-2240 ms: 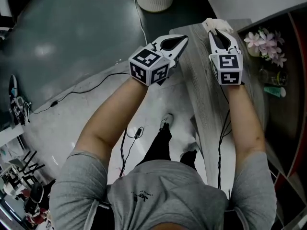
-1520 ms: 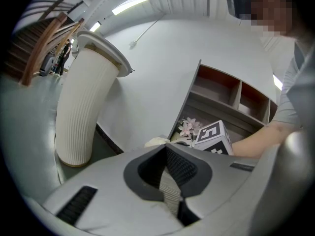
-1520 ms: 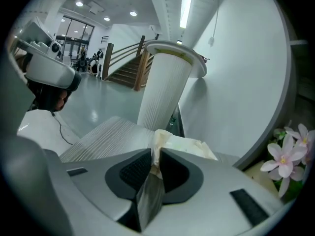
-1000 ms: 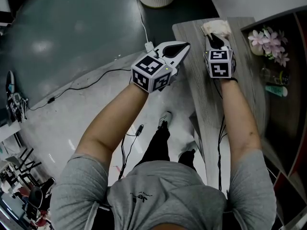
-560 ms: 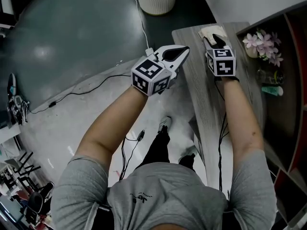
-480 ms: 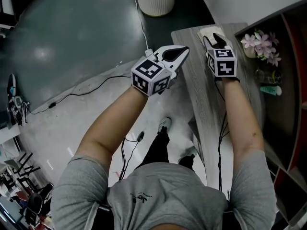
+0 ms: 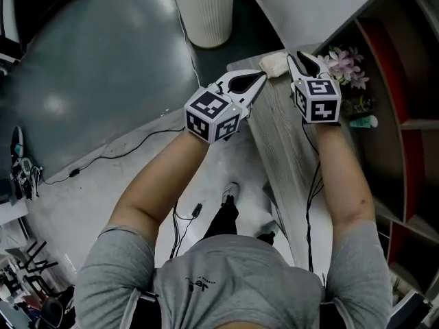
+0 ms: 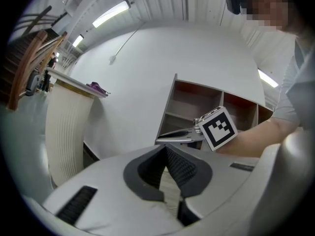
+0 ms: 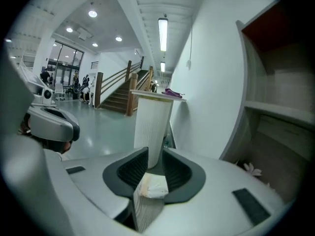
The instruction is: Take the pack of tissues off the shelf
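Note:
The pack of tissues is a small pale packet lying on the far end of the grey wooden table. In the right gripper view the pack of tissues shows through the gap between the jaws, farther out on the tabletop. My right gripper hovers just right of the pack without touching it. Its jaws stand apart and are closing, with nothing pressed between them. My left gripper hangs at the table's left edge, its tips together and empty.
A dark shelf unit stands right of the table, with pink flowers and a green-capped tube in it. Beyond the table's far end stands a white ribbed cylinder. Cables run across the floor at the left.
My right gripper let go of the pack and drew back a little; the pack now lies on the table's end. The head view has swung toward the shelf.

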Motion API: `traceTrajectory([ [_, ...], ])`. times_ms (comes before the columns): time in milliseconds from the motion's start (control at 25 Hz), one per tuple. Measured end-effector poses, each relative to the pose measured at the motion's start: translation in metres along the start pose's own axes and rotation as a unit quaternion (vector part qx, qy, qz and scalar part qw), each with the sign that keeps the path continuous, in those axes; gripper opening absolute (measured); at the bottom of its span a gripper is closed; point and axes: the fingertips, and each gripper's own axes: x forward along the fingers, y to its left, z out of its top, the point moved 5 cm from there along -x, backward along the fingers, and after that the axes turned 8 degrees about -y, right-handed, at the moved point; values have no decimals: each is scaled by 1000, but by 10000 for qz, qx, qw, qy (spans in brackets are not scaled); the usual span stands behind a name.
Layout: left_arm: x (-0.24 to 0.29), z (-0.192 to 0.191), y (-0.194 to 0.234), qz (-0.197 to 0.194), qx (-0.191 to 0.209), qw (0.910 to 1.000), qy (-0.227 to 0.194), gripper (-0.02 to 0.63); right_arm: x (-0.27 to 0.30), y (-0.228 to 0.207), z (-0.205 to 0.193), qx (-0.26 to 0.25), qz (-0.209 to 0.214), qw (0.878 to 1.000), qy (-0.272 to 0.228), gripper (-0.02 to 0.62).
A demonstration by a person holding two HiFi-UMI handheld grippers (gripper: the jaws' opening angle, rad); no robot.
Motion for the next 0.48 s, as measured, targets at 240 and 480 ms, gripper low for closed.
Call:
traceTrajectory([
  [240,-2,49,-41,-119,198,9996,-133,12,-68,-15,50,156,-35,9989,-441,80],
  [480,-7,107,-106,-210,406,9986,-281,12,-160,-27,96,76,-73,9971,-756,49],
])
